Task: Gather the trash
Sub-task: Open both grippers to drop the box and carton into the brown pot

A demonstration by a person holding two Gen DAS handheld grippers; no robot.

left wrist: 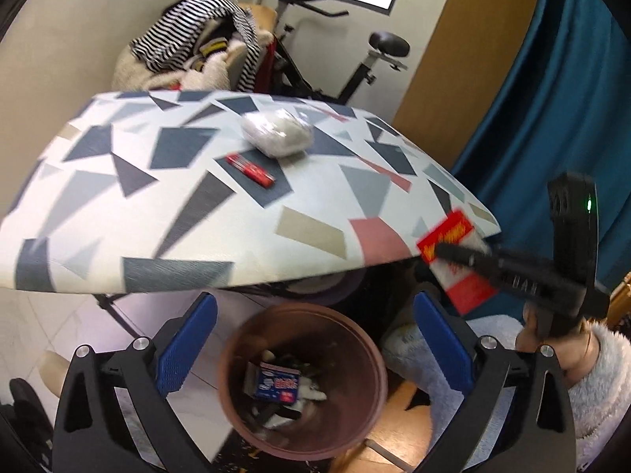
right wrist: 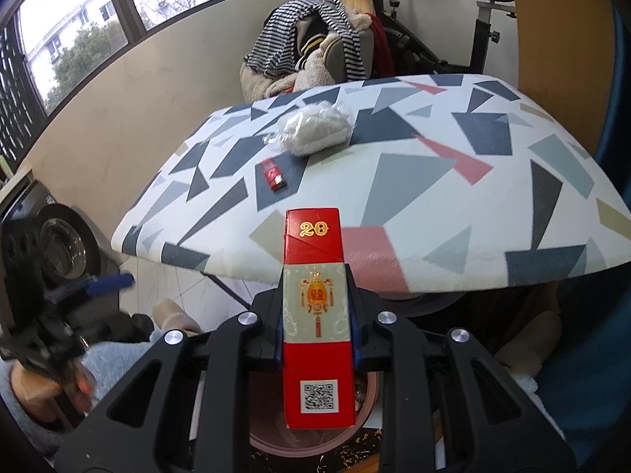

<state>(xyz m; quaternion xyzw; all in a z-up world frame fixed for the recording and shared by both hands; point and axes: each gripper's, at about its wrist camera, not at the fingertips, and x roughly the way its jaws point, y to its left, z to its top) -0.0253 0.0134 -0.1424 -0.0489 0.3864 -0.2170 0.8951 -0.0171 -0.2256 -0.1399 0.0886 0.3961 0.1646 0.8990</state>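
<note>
My left gripper (left wrist: pixel 315 343) is open over a brown waste bin (left wrist: pixel 236 339) on the floor, with nothing between its blue pads (left wrist: pixel 189 347). A blue box (left wrist: pixel 276 384) lies inside the bin among other scraps. My right gripper (right wrist: pixel 317 315) is shut on a tall red cigarette box (right wrist: pixel 315 358), held upright in front of the table edge above the bin (right wrist: pixel 276 447). The left wrist view shows that box (left wrist: pixel 445 232) at the table's right corner. A small red pack (left wrist: pixel 250 169) (right wrist: pixel 273 175) and a white wrapped bundle (left wrist: pixel 278 132) (right wrist: pixel 315 128) lie on the table.
The table (left wrist: pixel 157 213) (right wrist: pixel 473 213) has a geometric patterned cloth. Behind it are a chair heaped with clothes (left wrist: pixel 197 47) and an exercise bike (left wrist: pixel 355 67). A blue curtain (left wrist: pixel 552 98) hangs at the right. A person's fleece sleeve (left wrist: pixel 599 386) is at the lower right.
</note>
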